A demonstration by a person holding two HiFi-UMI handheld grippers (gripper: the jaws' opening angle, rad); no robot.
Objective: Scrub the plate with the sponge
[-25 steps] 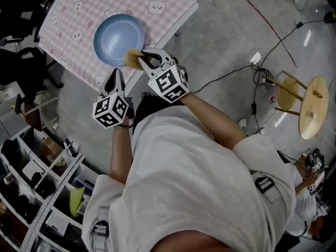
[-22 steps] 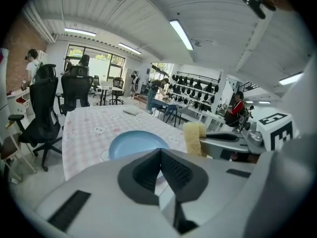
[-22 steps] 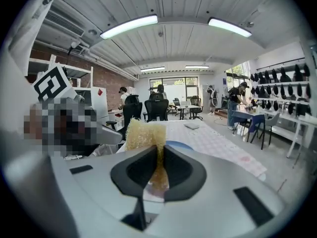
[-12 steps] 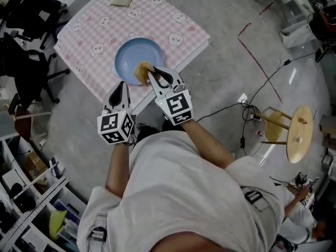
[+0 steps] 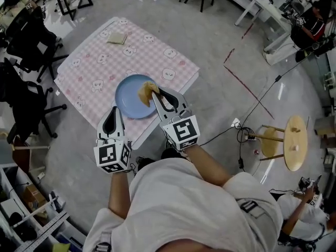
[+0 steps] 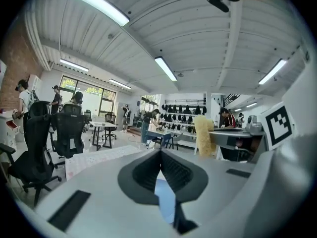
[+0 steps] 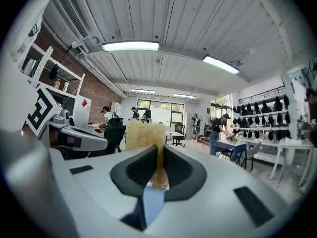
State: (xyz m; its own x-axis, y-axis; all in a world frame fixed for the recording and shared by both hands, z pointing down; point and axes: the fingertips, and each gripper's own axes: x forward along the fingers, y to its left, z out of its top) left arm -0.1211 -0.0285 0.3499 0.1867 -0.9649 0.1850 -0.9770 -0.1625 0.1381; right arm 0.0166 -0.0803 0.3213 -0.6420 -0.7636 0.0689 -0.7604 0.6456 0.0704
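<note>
Head view: the blue plate [image 5: 128,100] lies on the pink checked worktop [image 5: 89,70]. The right gripper [image 5: 156,92] holds the yellow sponge [image 5: 146,91] over the plate's right edge, and the left gripper [image 5: 112,111] hangs just short of the plate's near rim

Left gripper view: its fingers [image 6: 176,170] are pressed together on nothing, with the plate showing below them

Right gripper view: its fingers [image 7: 178,170] pinch the sponge, which points level ahead, the plate beneath. The right hand is nearer, and scrubbing likely needs a downward tilt

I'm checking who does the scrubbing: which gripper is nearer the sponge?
Right. The right gripper is shut on the sponge, which sticks out past its jaws. The left gripper, shut and empty, sits apart, to its left in the head view.
</note>
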